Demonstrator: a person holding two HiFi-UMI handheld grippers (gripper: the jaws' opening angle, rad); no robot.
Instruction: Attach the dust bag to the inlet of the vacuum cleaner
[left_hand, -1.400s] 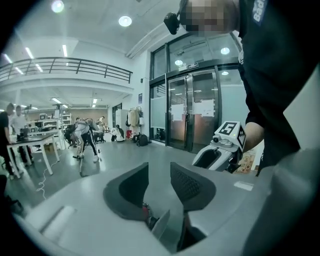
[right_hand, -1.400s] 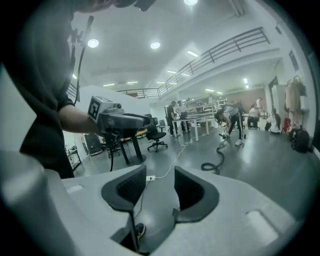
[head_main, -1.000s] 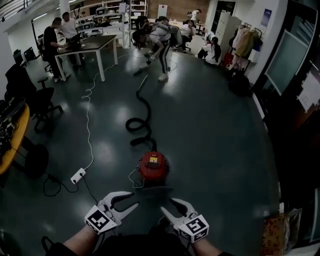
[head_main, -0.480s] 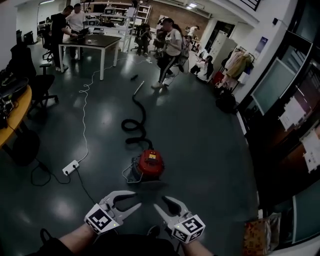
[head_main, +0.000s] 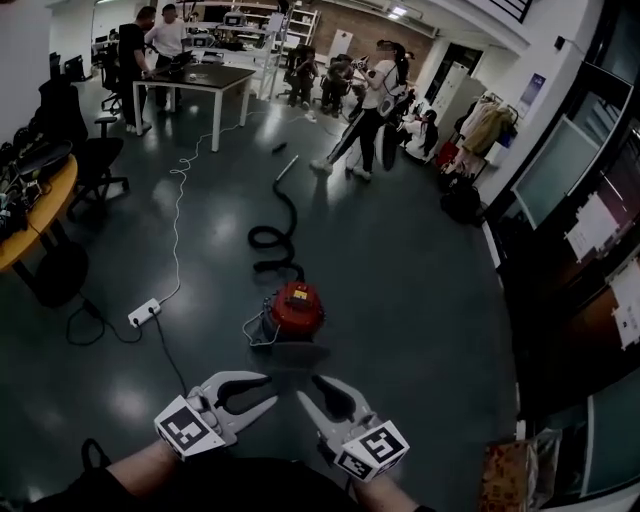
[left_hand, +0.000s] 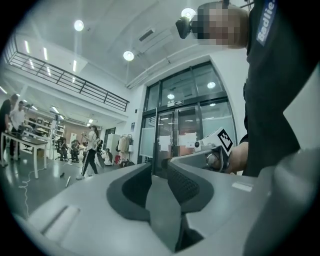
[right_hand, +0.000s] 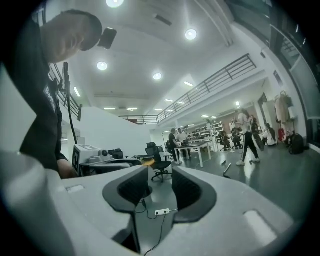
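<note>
Judging the step in hand as the approach, with nothing of the attaching begun. Holding the left gripper and the right gripper side by side in the air on the near side of the vacuum cleaner, near it but touching nothing. Carrying nothing in either. Showing the left jaws roughly half apart and the right jaws wider, both pairs having just been closing a little, with only open air and distant floor between the pads.

Finding no dust bag in any view, so leaving its place unsaid: perhaps inside the vacuum cleaner, perhaps out of frame.

Reading the vacuum cleaner as a red canister sitting on the dark floor, with the hose leaving its far side and snaking off to the wand, well beyond it. Taking the long axis as running near to far, straight away from the grippers, hose end pointing away and rear end facing them. Judging this from the hose alone, the inlet being too small to make out.

Calling next, probably, for locating the dust bag, then getting down to the vacuum cleaner and reaching its hose end. Minding the loose cable just left of the vacuum cleaner and the power strip further left of it.
</note>
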